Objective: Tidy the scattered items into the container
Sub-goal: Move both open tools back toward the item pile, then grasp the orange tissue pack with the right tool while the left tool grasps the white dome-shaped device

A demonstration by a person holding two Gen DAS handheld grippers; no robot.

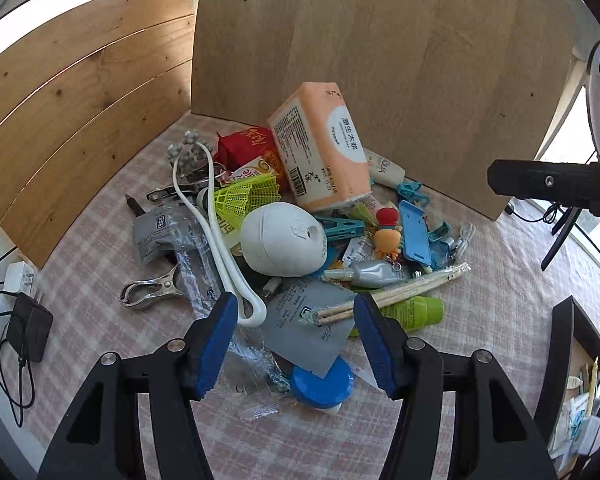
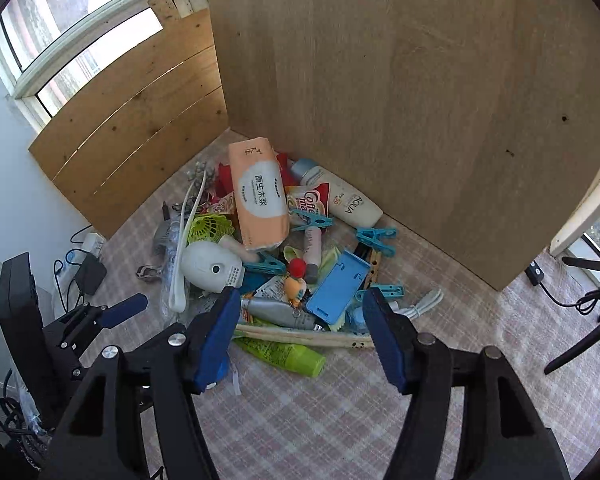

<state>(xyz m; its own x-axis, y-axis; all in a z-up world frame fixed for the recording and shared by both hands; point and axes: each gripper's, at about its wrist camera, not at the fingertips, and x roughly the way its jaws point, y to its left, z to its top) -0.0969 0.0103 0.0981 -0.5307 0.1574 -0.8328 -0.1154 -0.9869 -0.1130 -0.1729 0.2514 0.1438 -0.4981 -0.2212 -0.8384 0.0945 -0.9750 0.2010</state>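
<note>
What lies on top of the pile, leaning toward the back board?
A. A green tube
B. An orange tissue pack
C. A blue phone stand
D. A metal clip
B. The orange tissue pack sits highest on the pile, its far end raised toward the back board, while the green tube lies flat on the cloth at the near edge.

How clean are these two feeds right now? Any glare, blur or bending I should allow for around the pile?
Left wrist view: pile sharp, tissue pack readable; window at top left blown out white; wood panels bowed by the fisheye. Right wrist view: also sharp, the print on the lotion bottle legible; even daylight, soft shadows; dark corners from the lens edge.
</note>
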